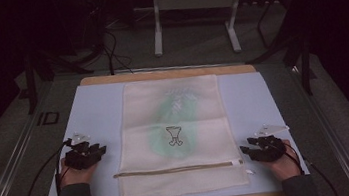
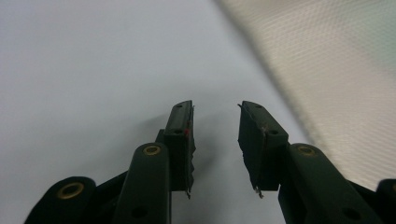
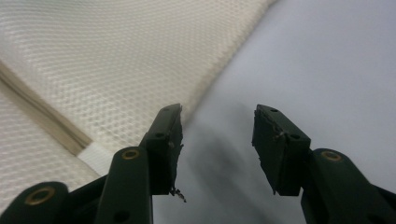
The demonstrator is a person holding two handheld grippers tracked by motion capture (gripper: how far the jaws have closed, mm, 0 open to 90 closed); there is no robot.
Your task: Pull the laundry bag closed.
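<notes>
Mesh laundry bag lies flat mid-desk, zipper toward 6 o'clock | left gripper at 9, right gripper at 3, both spread, empty | you likely start now: pinch mesh edge only, not the mat.

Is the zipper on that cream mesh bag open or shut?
Shut, apparently: the cream mesh laundry bag lies flat, its zipper a straight closed line, no gap.

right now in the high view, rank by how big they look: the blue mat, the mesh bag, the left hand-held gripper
1. blue mat, the largest
2. mesh bag, lying on the mat
3. left hand-held gripper, by far the smallest
</notes>
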